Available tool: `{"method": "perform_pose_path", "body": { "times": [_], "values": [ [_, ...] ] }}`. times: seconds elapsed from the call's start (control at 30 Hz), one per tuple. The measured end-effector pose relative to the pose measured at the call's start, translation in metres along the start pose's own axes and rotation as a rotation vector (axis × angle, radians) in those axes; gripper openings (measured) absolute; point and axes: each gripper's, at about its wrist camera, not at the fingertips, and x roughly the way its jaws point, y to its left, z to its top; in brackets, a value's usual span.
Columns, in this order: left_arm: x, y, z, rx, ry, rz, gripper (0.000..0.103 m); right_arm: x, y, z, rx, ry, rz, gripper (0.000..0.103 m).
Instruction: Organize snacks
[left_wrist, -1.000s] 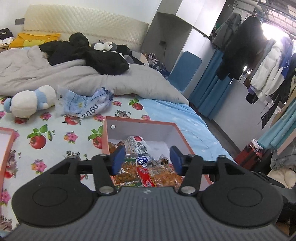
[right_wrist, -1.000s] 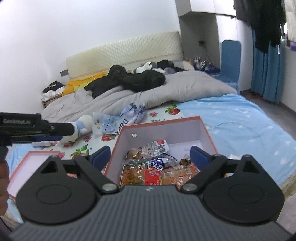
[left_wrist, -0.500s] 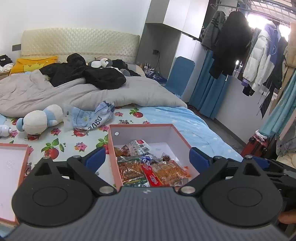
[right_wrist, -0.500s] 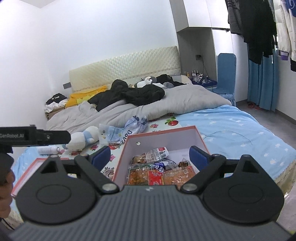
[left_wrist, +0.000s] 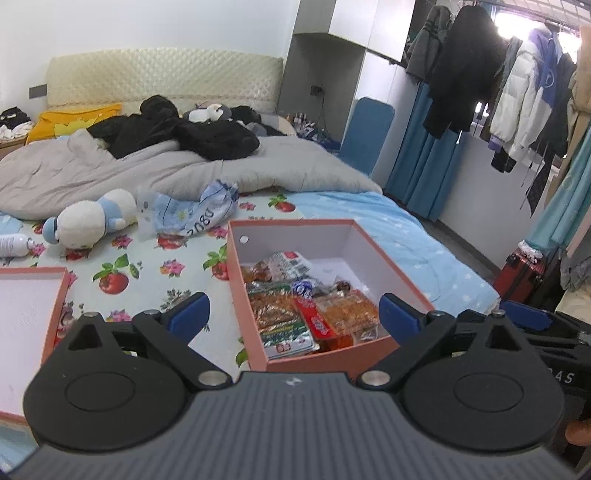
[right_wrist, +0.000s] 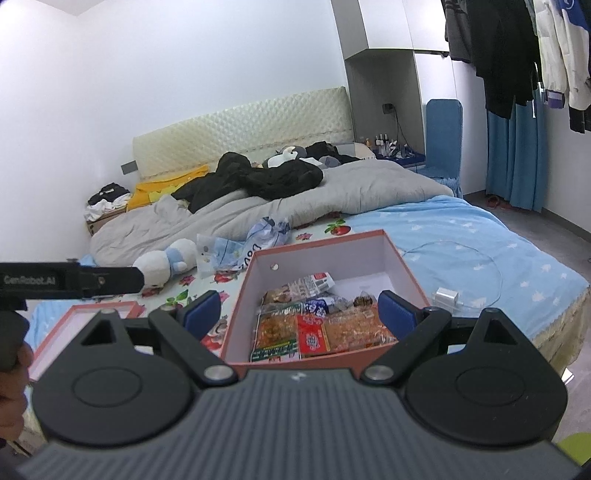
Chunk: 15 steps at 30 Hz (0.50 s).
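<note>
orange box (left_wrist: 332, 354) (snack packets (left_wrist: 314, 314) inside)

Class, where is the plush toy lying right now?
In the left wrist view the plush toy lies on the fruit-print sheet at the left, between the white spray can and the crumpled blue-and-white bag.

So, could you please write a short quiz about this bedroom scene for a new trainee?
1. True or false: the orange cardboard box on the bed holds snack packets.
2. What lies flat left of that box? A) its orange lid B) a metal tray C) a laptop
3. How do the jaws of the left gripper and the right gripper stand?

Key: 1 true; 2 A; 3 both open wide, holding nothing.
</note>
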Motion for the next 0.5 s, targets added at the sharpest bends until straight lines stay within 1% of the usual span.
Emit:
{"method": "perform_pose_path", "body": {
  "times": [0.1,0.23,0.37,0.5],
  "values": [
    [0.006,0.004,-0.008,0.003,-0.001,0.009,0.100,0.004,0.001,-0.008,-0.014,0.001,-0.018,0.093],
    [0.010,0.011,-0.014,-0.013,-0.011,0.041,0.100,0.014,0.000,-0.015,-0.035,0.024,-0.037,0.093],
    [0.012,0.016,-0.016,-0.033,-0.019,0.045,0.100,0.015,-0.005,-0.017,-0.013,0.024,-0.029,0.093],
    [0.015,0.015,-0.021,-0.028,-0.027,0.071,0.100,0.017,-0.006,-0.021,-0.007,0.020,-0.025,0.093]
  ]
}}
